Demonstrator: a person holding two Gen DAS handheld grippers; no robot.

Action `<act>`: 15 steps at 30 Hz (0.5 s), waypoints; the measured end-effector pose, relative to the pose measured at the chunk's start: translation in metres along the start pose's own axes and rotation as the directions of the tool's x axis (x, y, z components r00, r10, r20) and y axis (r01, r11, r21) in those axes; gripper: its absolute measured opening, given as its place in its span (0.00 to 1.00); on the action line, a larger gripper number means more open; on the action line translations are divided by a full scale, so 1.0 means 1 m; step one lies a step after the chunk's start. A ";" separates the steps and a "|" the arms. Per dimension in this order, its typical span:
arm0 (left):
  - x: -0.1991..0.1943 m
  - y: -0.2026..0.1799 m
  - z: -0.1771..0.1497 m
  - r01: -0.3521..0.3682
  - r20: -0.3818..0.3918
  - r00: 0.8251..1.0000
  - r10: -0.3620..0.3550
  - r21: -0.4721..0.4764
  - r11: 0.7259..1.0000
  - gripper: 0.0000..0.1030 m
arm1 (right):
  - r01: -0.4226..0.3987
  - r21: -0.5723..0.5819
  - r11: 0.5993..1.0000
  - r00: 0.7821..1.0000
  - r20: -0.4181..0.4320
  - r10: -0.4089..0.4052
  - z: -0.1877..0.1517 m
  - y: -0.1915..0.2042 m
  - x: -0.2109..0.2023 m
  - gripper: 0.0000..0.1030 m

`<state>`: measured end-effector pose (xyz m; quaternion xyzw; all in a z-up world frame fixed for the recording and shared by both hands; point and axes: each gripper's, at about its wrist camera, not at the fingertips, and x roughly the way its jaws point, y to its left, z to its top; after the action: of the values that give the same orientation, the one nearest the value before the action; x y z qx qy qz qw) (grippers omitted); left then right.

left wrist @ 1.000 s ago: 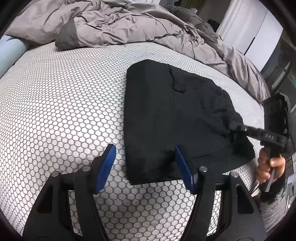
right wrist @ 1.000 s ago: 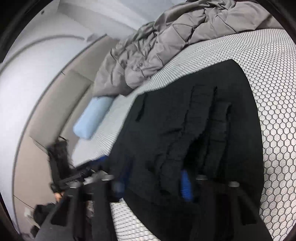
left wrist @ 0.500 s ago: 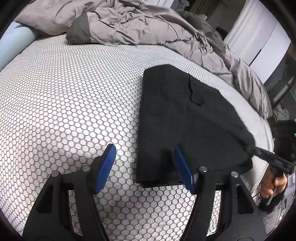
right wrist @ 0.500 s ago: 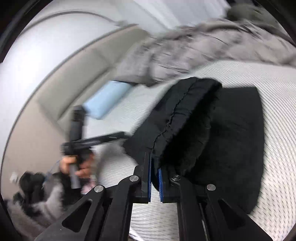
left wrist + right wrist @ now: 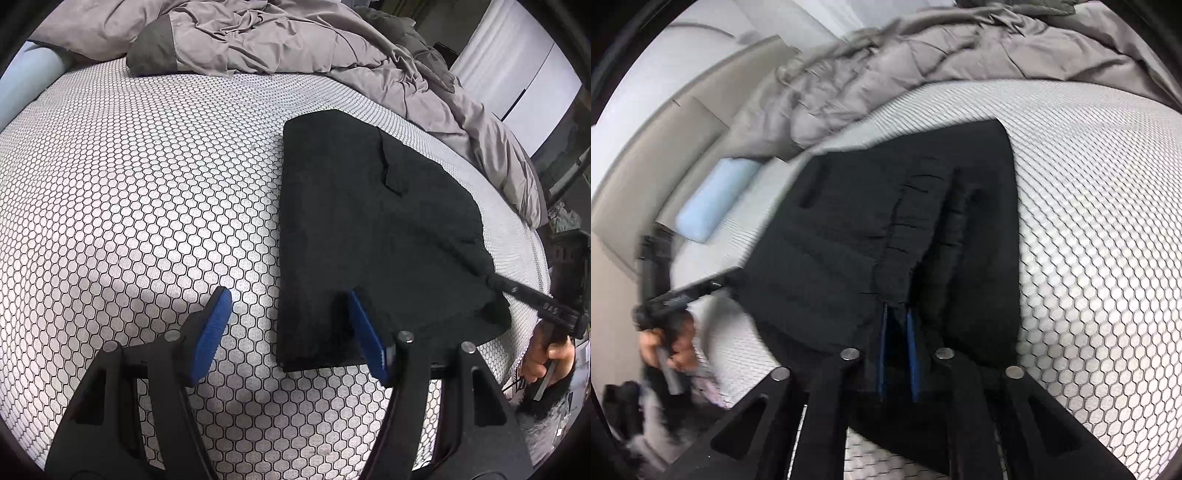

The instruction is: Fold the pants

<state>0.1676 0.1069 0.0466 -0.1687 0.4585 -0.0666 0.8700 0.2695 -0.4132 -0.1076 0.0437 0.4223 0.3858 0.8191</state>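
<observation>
Jaws first: left gripper [image 5: 290,334] stands wide with nothing between the blue pads, hovering over the near edge of the bed [image 5: 129,192]. Its right pad overlaps the near edge of the pants [image 5: 369,229] in view; contact can't be told. Right gripper [image 5: 897,354] has its jaws nearly together, clamped on the gathered waistband of the pants, and they have just been easing slightly apart with the fabric between them.

Bed: white cover with a black honeycomb print takes up most of both views.

Grey duvet [image 5: 280,40] is crumpled along the far edge of the bed and spills down its right side.

Pants: black, folded into a flat stack, lying on the right half of the bed with the near hem close to the near edge. A pocket flap shows on top. In the right wrist view the elastic waistband bunches up into the right jaws.

Pale blue bolster [image 5: 716,199] lies at the far-left corner of the bed, against the beige headboard [image 5: 657,155].

A hand [image 5: 546,354] holds the right gripper's handle off the bed's right edge.
</observation>
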 end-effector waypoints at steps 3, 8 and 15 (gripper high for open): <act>0.002 -0.003 0.000 0.011 -0.002 1.000 -0.011 0.002 1.000 0.61 | -0.019 0.015 1.000 0.998 0.063 0.018 0.002 -0.004 -0.019 0.30; 0.019 -0.006 -0.001 0.097 -0.041 0.994 -0.098 -0.016 0.995 0.60 | -0.113 0.102 0.988 0.992 0.073 0.106 0.008 -0.019 -0.012 0.49; 0.017 -0.031 -0.019 0.151 -0.116 0.983 -0.140 0.095 0.984 0.55 | -0.075 0.068 0.995 0.995 0.070 0.071 0.019 -0.010 0.000 0.13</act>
<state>0.1630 0.0692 0.0347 -0.1528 0.4875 -0.1625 0.8442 0.2890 -0.4154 -0.0992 0.1010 0.4057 0.3987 0.8162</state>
